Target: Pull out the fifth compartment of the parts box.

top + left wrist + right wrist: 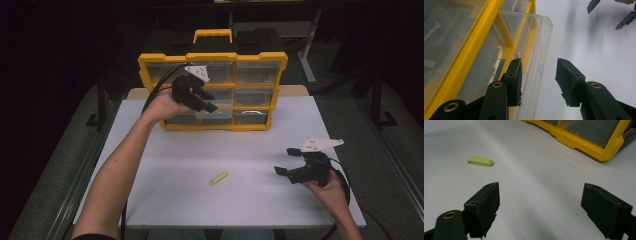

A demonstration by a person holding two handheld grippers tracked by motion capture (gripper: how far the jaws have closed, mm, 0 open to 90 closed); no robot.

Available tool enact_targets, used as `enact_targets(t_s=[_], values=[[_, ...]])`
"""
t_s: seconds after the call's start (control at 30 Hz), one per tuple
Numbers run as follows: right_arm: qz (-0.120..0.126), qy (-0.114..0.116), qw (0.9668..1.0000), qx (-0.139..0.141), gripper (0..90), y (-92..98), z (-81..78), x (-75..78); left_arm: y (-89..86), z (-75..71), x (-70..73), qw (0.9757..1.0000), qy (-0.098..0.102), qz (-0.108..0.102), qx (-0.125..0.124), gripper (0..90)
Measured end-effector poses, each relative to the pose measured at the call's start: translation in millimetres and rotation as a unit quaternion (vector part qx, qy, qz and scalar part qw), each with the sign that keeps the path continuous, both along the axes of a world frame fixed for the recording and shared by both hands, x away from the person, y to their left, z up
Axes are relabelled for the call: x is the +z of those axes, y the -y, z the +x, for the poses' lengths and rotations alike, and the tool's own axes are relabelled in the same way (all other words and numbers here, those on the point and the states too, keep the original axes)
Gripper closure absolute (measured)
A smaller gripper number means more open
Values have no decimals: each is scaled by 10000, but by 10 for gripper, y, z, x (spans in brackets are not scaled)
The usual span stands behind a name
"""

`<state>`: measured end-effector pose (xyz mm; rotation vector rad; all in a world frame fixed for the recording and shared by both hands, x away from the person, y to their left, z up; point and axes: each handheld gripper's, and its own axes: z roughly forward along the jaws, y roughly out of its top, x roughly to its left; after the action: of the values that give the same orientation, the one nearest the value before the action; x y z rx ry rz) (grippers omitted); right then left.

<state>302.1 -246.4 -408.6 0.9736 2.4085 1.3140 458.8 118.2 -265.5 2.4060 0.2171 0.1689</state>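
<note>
A yellow organizer case (212,57) with clear drawers stands upright at the back of the white table (165,150). One clear drawer (541,45) is pulled partly out of it. My left gripper (210,102) reaches at that drawer. In the left gripper view its jaws (539,61) straddle the drawer's front wall, with a gap showing on the right side, so it is open. A small yellow-green piece (218,178) lies flat on the table's front middle. My right gripper (284,161) hovers open over the right front of the table, with nothing between its fingers (541,186).
The case (579,142) has a black handle section with a yellow grip (213,35) on top. The green piece (480,161) lies to the left and ahead of the right gripper. Dark floor and table legs surround the table.
</note>
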Motion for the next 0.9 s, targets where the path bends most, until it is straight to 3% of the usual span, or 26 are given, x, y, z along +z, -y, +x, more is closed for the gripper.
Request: enact_targets(t_s=[0.17, 0.5, 0.9], values=[[5, 10, 10000, -3, 144, -1, -3, 2, 2, 16, -22, 9999, -123, -58, 45, 575], [20, 9, 10000, 14, 144, 2, 4, -2, -25, 18, -19, 9999, -123, -21, 30, 664], [33, 17, 10000, 17, 144, 3, 5, -1, -57, 32, -9, 9992, -355, -121, -96, 722]])
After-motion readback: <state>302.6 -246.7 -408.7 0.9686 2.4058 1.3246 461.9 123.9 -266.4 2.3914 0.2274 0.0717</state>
